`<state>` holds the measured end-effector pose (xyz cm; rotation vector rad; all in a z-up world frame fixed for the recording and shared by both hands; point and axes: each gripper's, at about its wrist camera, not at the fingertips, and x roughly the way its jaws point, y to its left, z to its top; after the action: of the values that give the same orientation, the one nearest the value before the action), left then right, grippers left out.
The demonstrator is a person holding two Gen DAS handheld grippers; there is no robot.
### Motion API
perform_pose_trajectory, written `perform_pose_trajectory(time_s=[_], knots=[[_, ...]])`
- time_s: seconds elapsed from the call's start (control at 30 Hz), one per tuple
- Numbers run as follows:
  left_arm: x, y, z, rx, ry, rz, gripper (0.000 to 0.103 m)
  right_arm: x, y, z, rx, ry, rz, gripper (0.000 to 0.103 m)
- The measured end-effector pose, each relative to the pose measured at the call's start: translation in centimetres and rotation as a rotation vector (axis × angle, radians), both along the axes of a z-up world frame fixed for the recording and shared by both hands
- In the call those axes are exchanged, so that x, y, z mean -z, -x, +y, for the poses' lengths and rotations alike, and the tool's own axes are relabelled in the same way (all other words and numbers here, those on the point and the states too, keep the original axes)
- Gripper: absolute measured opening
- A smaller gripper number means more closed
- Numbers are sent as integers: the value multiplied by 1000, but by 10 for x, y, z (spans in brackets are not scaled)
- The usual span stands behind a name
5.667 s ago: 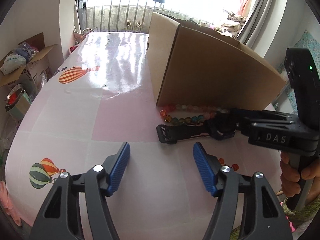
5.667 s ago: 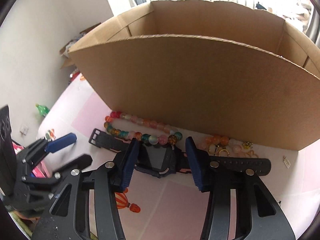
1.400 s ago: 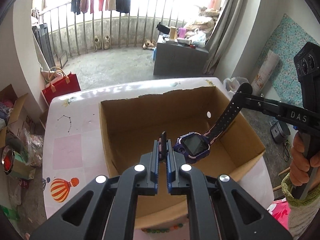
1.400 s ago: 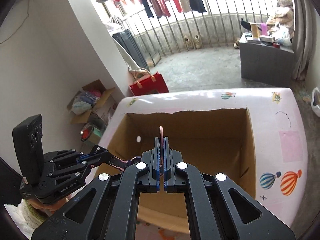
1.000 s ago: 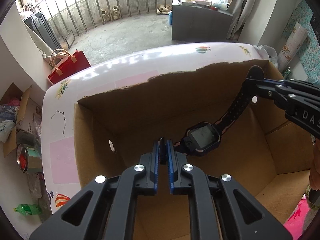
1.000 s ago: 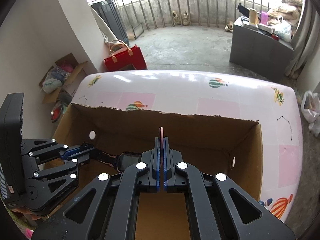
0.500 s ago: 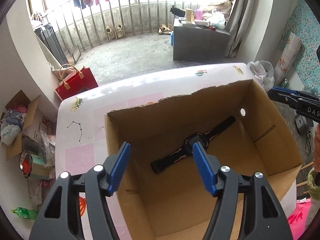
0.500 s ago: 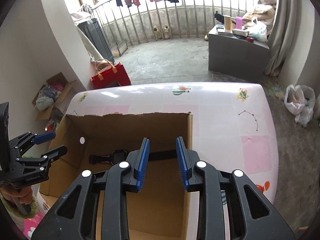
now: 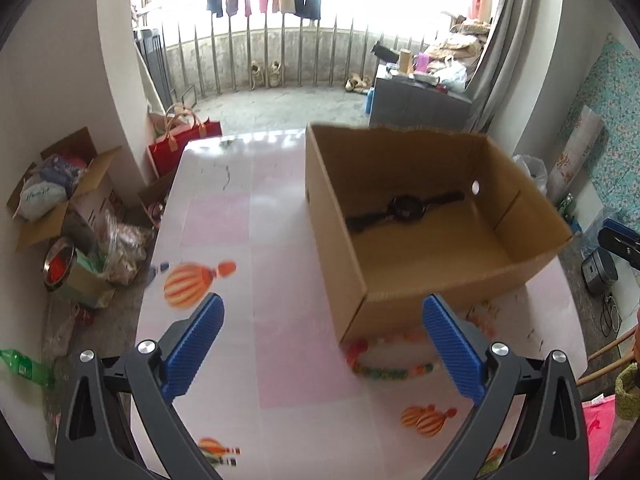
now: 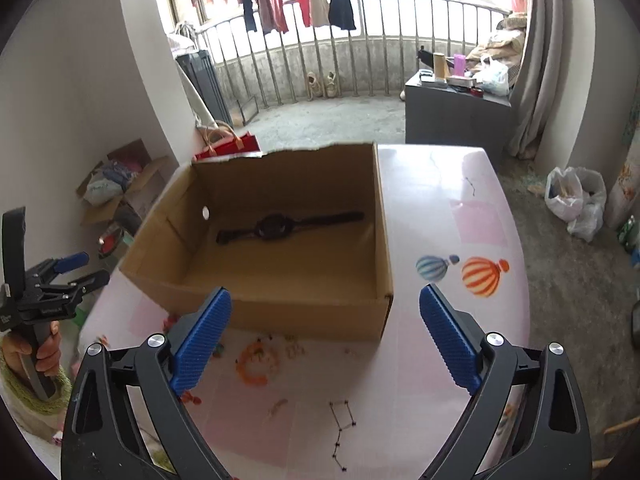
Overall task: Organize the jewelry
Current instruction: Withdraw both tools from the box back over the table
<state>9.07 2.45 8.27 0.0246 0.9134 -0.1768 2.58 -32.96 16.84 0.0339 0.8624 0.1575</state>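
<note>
From the left wrist camera, the left claw (image 9: 320,346) is spreading its blue pads with nothing between them, and it now sits back from the cardboard box (image 9: 340,248) instead of over it. A second ago it pinched one strap end of the watch (image 9: 404,207); the watch now lies flat on the box floor, near the far wall. A bead necklace (image 9: 384,364) waits on the desk (image 9: 248,240) just outside the box's near wall.

From the right wrist camera, the right claw (image 10: 322,344) is likewise opening and empty, having let go of the other strap end. The watch (image 10: 276,224) rests inside the box (image 10: 304,312). An orange bracelet (image 10: 252,362) and small trinkets lie on the desk before it. So one piece is stowed; the loose pieces probably come next.
</note>
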Motion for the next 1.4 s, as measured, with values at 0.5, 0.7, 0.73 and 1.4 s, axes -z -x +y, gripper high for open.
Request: perform_pose_trajectory(time_s=[0.5,0.7,0.73,1.4], knots=[[112,31,-9,-103,-85,194,98,60,52,106,-156,456,-77,95],[112,43,-9,-58,-99,133,98,49,37,105,-233,224,-72,95],[112,44,-10,-49,-99,120,98,50,34,106,-236,191,-66,95],[105,2,-37,-5,-37,25,88,76,15,94,-123,-97,105,94]])
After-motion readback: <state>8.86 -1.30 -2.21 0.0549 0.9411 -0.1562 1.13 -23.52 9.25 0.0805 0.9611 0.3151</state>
